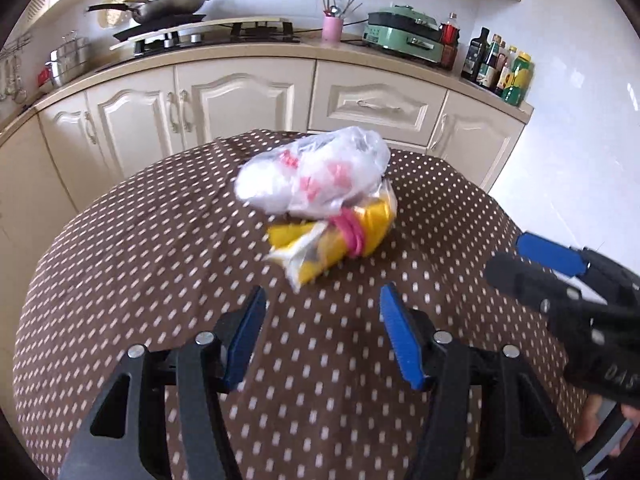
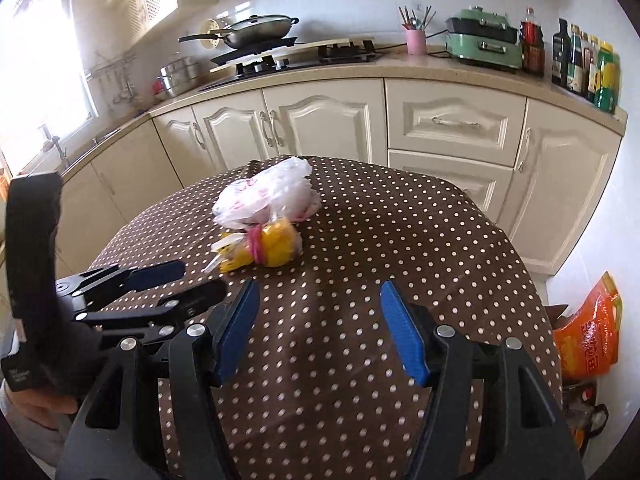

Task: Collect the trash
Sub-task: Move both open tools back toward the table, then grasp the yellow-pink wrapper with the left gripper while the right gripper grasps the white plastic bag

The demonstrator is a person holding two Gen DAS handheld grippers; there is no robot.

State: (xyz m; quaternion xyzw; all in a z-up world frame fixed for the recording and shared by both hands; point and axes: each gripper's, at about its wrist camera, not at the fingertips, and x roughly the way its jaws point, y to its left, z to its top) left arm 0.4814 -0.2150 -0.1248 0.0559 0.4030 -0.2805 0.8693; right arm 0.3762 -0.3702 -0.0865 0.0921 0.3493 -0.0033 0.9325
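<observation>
A crumpled white plastic bag with pink print (image 1: 316, 174) lies on the brown dotted tablecloth (image 1: 160, 248), touching a yellow wrapper bound with pink rubber bands (image 1: 336, 240). Both also show in the right wrist view: the bag (image 2: 266, 198) and the yellow wrapper (image 2: 272, 250). My left gripper (image 1: 322, 300) is open and empty, just short of the wrapper. My right gripper (image 2: 318, 294) is open and empty, a little further back. The right gripper also shows at the right of the left wrist view (image 1: 520, 258), and the left gripper at the left of the right wrist view (image 2: 192, 280).
Cream kitchen cabinets (image 2: 320, 120) stand behind the table, with a stove and wok (image 2: 260, 30), a pink utensil cup (image 2: 416, 42), a green appliance (image 2: 486, 42) and bottles (image 2: 584, 64). An orange bag (image 2: 588, 328) sits on the floor at the right.
</observation>
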